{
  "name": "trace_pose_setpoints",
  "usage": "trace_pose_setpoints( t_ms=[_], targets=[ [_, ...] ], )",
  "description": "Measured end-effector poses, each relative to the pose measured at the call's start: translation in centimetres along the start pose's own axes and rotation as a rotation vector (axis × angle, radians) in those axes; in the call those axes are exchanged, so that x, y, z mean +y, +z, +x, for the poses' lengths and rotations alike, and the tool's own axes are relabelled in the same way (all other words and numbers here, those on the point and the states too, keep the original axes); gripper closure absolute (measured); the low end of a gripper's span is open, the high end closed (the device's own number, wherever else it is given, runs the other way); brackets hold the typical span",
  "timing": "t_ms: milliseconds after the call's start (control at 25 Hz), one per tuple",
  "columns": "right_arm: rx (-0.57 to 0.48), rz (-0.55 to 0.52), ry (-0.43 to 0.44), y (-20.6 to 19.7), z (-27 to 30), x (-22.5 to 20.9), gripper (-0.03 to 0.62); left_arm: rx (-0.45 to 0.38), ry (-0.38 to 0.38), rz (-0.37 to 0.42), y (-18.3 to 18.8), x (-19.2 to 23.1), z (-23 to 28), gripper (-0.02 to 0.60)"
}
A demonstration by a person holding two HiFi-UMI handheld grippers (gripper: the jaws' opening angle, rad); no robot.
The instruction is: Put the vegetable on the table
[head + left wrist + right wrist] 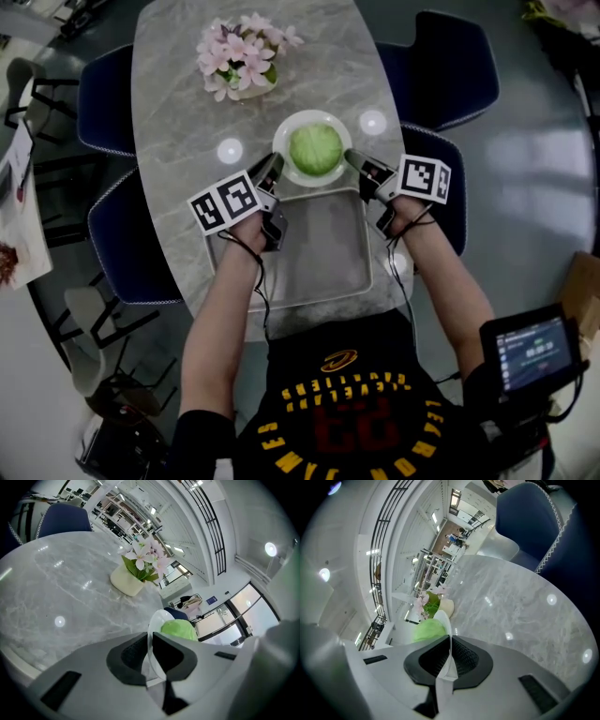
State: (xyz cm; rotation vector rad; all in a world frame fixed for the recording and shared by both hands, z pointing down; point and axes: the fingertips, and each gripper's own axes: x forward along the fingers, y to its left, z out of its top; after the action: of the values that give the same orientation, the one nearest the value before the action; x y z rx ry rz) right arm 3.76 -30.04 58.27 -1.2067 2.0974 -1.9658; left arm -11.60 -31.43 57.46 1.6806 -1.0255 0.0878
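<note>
A round green cabbage lies on a white plate just beyond the far edge of a grey tray. My left gripper is shut on the plate's left rim, and my right gripper is shut on its right rim. In the left gripper view the thin plate edge runs between the dark pads, with the cabbage behind it. The right gripper view shows the plate rim pinched between its pads, with the cabbage on the left. Whether the plate touches the table is unclear.
A pot of pink flowers stands at the far middle of the marble table. Blue chairs flank both long sides. A small screen device sits at lower right beside the person's body.
</note>
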Motion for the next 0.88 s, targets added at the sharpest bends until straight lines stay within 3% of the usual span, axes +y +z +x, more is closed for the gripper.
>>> trace_pose_setpoints(
  t_ms=[480,880],
  targets=[
    [0.010,0.006,-0.026,0.1,0.0,-0.6,0.571,0.020,0.016,-0.011,-0.2,-0.1,0.7,0.546],
    [0.044,0.020,-0.044,0.6,3.5,-4.8,0.571,0.057,0.064,-0.031,-0.9,3.9,4.3,0.546]
  ],
)
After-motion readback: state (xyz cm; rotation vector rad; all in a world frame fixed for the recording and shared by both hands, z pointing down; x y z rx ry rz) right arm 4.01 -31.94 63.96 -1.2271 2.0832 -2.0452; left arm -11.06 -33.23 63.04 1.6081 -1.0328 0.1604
